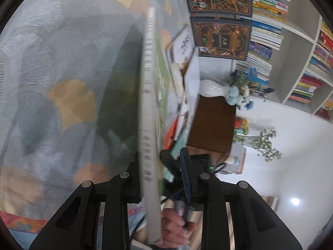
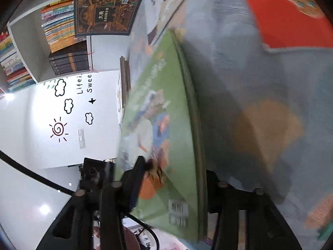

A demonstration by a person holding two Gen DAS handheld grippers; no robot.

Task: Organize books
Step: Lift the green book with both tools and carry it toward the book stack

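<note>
Both the left gripper (image 1: pixel 164 177) and the right gripper (image 2: pixel 172 179) are clamped on the green book (image 2: pixel 166 112), held on edge above the rug (image 1: pixel 52 62), while, as far as the blur lets me judge, other books (image 1: pixel 185 48) lie unsorted near its far edge.

We see bright, even indoor light. A ceiling lamp (image 1: pixel 295 201) glares at four o'clock in the left view. Motion blur smears the green book (image 2: pixel 166 129) and carpet (image 2: pixel 260 114). Fisheye bending and dark vignetting ring both views.
</note>
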